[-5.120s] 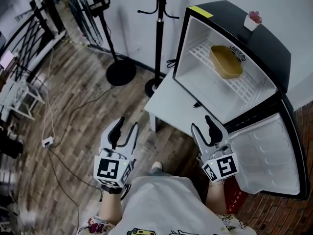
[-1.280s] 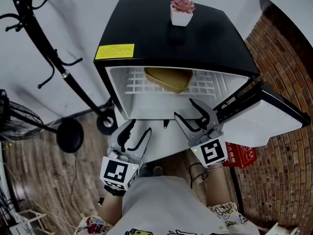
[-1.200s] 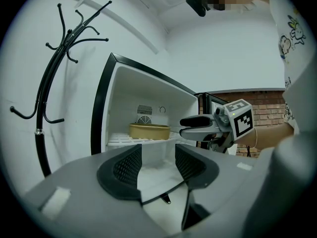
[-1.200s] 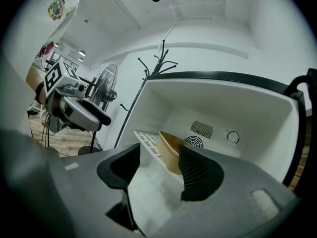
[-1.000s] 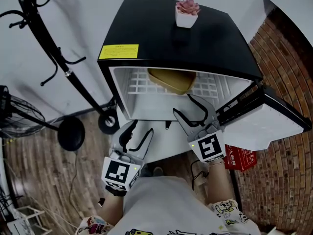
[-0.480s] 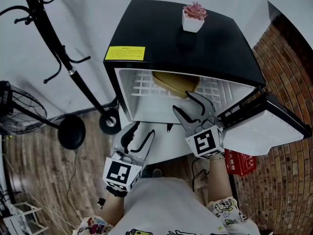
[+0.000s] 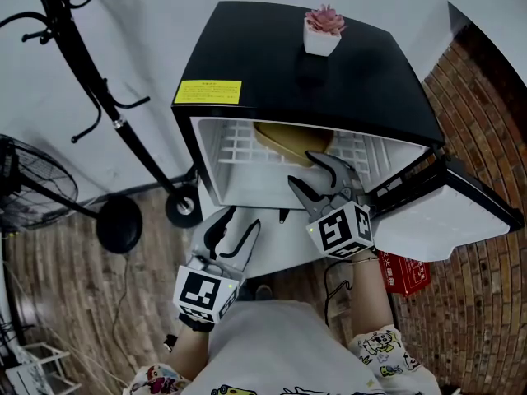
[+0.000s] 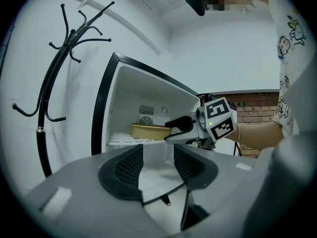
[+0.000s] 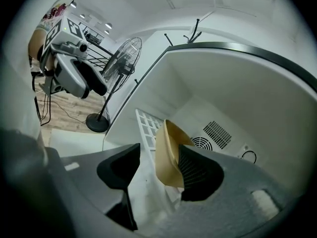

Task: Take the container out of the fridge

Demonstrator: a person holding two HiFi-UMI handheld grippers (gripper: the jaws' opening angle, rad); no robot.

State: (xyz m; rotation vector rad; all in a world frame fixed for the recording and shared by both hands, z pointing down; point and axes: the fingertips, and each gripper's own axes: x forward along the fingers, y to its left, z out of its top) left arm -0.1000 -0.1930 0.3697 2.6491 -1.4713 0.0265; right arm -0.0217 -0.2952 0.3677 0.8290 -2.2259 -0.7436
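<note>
Head view, looking steeply down: a shallow tan container is sitting on the white wire shelf toward the back of a small black fridge, not yet lifted. The fridge door is standing wide open to the right. The right gripper is hovering at the mouth of the fridge just in front of the container, pointing slightly downward. Its jaws are standing apart and gripping nothing. Seen along them, the container's rim is lying just beside one jaw, with no pad pressing on it. The left gripper is hanging lower, outside the fridge, pointing level at the opening. Its jaws are wide apart with nothing between them, though they have just been narrowing a little. A small potted plant is standing on the fridge top, and a black coat stand and a floor fan are standing well off to the left. From here, a jaw arriving off line is likely to shove the light container deeper or tip it on the wires. Closing on the thin rim alone is risking a slip as it comes out past the door frame.
</note>
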